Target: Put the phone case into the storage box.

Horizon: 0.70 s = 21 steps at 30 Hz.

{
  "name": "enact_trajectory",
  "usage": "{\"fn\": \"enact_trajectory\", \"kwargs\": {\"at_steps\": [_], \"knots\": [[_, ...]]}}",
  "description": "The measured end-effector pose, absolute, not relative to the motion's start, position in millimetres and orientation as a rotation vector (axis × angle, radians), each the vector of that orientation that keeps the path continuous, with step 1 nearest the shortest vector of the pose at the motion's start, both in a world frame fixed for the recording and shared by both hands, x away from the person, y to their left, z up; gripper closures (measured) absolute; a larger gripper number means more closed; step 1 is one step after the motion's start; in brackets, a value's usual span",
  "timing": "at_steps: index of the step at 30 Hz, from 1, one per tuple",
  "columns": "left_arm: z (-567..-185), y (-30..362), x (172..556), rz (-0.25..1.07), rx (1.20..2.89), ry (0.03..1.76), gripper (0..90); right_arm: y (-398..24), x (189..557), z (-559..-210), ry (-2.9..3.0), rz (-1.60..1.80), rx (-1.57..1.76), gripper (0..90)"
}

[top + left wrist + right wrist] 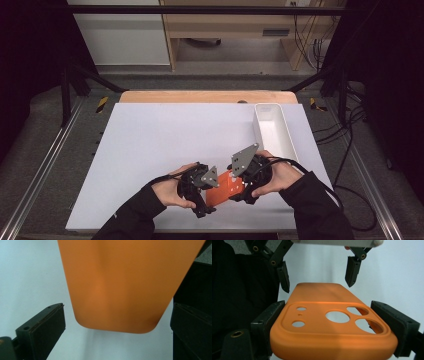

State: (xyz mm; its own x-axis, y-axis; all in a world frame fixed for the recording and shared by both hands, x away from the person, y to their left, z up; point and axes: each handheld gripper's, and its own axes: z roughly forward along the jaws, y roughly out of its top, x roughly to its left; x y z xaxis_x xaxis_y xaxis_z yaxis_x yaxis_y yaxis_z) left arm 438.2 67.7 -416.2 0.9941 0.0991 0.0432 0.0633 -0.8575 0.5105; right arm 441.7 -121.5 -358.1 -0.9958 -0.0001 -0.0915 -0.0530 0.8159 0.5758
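An orange phone case (223,188) with camera cut-outs hangs just above the white mat near the front edge. My right gripper (332,325) is shut on the case (329,315), its pads pressing both long sides at the camera end. My left gripper (318,286) faces it from the other side. It is open, with a jaw on each side of the case's plain end and neither pad touching. In the left gripper view the rounded end of the case (125,285) hangs between the wide-spread jaws of the left gripper (117,325). Both hands meet at the case in the high view.
A long white bin (270,105) stands at the mat's right side, just beyond the right hand. The white mat (165,135) stretches out to the left and back. Metal frame rails run along both table sides.
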Motion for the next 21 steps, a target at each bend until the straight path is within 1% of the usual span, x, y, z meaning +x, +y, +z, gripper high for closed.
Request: {"fn": "enact_trajectory", "kwargs": {"at_steps": [11,21], "knots": [[-418.3,60.0,439.7,0.079,2.627,0.11,0.0,-116.3,442.6,-359.6,2.931,0.89,-0.041,15.8],[-419.3,53.7,439.3,0.094,2.638,0.097,0.0,-110.9,443.2,-360.8,2.942,0.868,-0.048,15.9]]}}
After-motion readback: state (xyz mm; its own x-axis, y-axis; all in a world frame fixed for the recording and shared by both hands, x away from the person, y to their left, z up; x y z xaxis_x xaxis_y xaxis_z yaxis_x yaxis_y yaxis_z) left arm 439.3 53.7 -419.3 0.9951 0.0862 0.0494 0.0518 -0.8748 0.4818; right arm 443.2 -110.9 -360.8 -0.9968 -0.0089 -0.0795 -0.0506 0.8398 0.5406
